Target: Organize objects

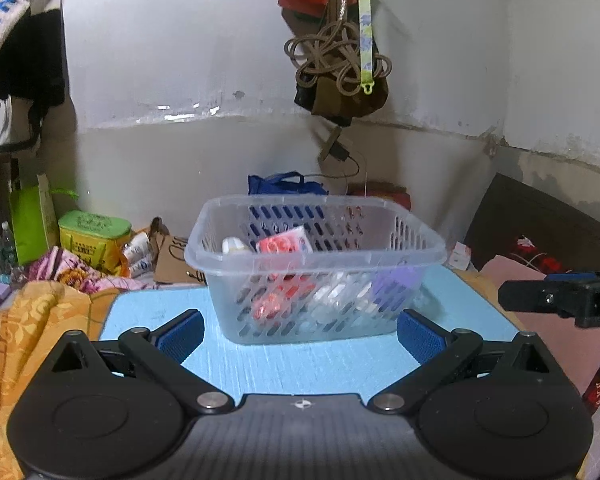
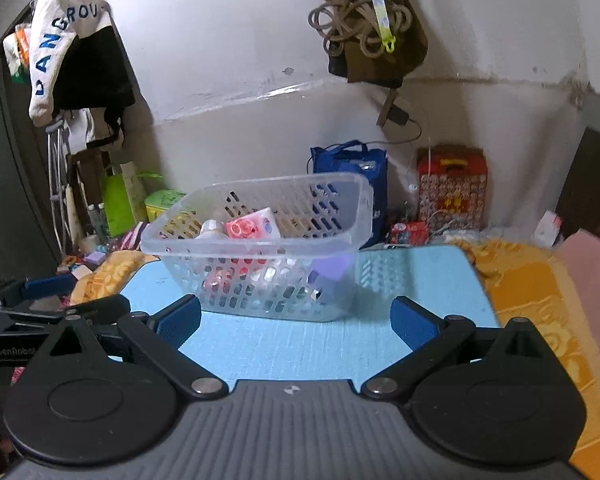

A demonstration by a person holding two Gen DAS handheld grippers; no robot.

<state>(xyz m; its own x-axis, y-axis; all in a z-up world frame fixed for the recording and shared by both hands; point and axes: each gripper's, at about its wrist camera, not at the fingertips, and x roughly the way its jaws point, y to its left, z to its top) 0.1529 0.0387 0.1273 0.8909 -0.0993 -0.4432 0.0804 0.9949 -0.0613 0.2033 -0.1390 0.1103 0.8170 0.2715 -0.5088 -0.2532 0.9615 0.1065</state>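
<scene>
A clear perforated plastic basket [image 1: 316, 258] stands on a light blue tabletop [image 1: 300, 364]. It holds a red-and-white packet [image 1: 285, 245], a white bottle [image 1: 236, 245], a purple block [image 1: 396, 280] and other small items. My left gripper [image 1: 300, 332] is open and empty, just in front of the basket. My right gripper [image 2: 296, 320] is open and empty, also in front of the basket [image 2: 260, 240], which sits slightly left in its view. The packet [image 2: 252, 225] and purple block [image 2: 332, 270] show there too.
An orange patterned blanket [image 2: 532, 288] lies around the table. Against the wall stand a blue bag [image 2: 350, 168], a red patterned box [image 2: 452, 184] and a yellow-green tin [image 1: 94, 238]. Cords and a bag [image 1: 340, 64] hang on the wall. The right gripper shows at the right edge [image 1: 560, 300].
</scene>
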